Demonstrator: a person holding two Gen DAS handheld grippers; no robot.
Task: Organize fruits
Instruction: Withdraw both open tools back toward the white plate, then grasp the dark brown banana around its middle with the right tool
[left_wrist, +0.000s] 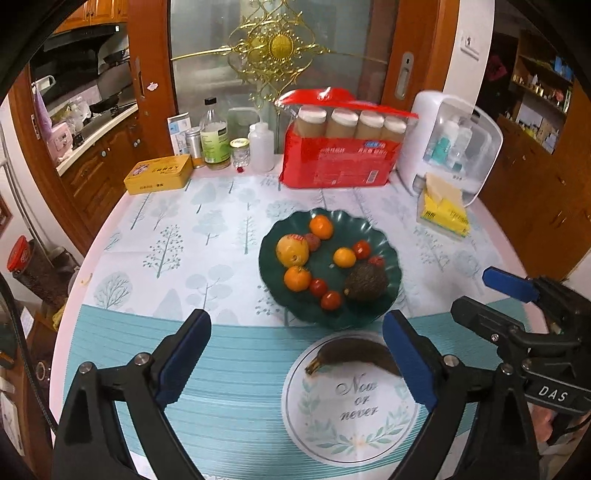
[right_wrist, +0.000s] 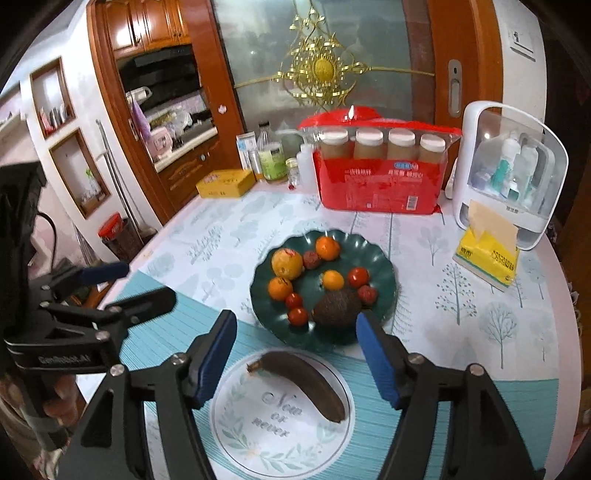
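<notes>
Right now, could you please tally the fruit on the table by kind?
Oranges: 3
Yellow apple: 1
Tomatoes: 3
Lychees: 2
Avocado: 1
Blackened banana, off the green plate: 1
Total: 11

On the table (left_wrist: 155, 258) before me, the plate (left_wrist: 384, 302) holds the fruits, with the avocado (left_wrist: 365, 284) at its near right. Just nearer than the plate lies the banana (right_wrist: 306, 380). Far behind stand the bottle pack (left_wrist: 340, 158), the tin (left_wrist: 159, 179) at left and the tissue pack (left_wrist: 445, 214) at right.
</notes>
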